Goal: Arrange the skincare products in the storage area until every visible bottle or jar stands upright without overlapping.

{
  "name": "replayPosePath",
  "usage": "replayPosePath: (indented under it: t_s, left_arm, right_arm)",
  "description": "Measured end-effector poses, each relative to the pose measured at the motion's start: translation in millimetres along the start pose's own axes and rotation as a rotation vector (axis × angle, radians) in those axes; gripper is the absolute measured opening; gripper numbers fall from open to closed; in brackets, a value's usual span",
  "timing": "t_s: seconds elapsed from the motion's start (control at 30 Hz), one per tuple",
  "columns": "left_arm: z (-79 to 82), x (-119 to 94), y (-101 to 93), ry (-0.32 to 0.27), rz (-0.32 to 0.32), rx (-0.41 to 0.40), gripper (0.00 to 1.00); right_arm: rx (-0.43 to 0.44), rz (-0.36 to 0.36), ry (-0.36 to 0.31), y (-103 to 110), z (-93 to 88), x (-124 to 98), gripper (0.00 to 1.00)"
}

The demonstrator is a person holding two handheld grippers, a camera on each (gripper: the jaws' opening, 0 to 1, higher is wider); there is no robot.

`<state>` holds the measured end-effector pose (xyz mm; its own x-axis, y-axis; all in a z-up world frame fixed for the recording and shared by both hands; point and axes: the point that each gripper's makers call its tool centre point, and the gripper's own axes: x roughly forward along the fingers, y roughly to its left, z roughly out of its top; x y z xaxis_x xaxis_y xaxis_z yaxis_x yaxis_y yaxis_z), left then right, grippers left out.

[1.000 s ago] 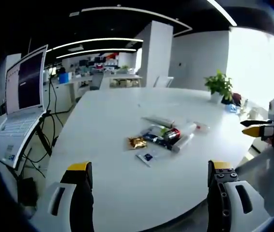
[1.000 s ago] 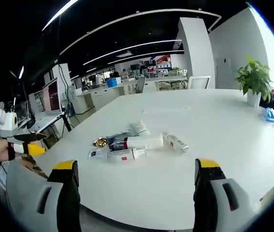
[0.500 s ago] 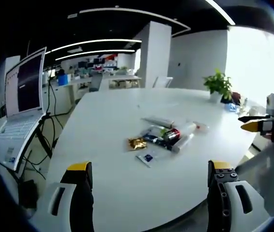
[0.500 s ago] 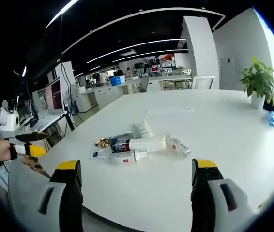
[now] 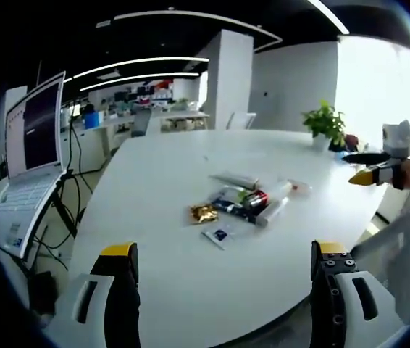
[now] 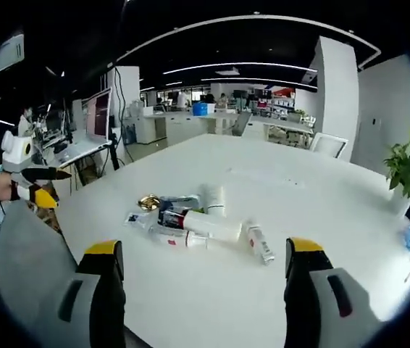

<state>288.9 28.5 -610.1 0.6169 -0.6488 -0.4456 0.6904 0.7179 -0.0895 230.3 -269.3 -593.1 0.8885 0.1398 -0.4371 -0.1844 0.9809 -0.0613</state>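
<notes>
Office lights hang over a white desk [image 5: 190, 290] where the skincare products [image 5: 252, 201] lie flat in a heap near its middle, tubes overlapping, beside a gold packet [image 5: 204, 213]. Left claw [image 5: 223, 286] and right claw [image 6: 200, 283] hover near the desk's edge, both spread wide and empty.

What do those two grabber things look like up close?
The left gripper and the right gripper look alike: each has two chunky black fingers with yellow tips, set in pale grey plastic shells with slot-shaped holes. Small screws dot one finger of the left one.
</notes>
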Motion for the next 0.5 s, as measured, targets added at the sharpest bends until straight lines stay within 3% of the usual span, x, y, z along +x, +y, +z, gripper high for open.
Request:
replayPosePath:
  t_s: [0.17,0.27,0.5]
  left_arm:
    - [1.6,0.1,2.2,-0.006,0.000,-0.020,0.97]
    - [0.3,1.5,1.4,0.004,-0.012,-0.036,0.97]
    - [-2.3,3.0,0.5,0.020,-0.021,-0.037,0.96]
  right_arm:
    - [-0.090,0.070,0.031,-7.2,9.0,15.2,0.88]
    - [-0.166,0.119,0.081,-7.3,6.0,25.8,0.81]
    - [-0.259,0.221,0.162,-4.7,-0.1,59.8,0.71]
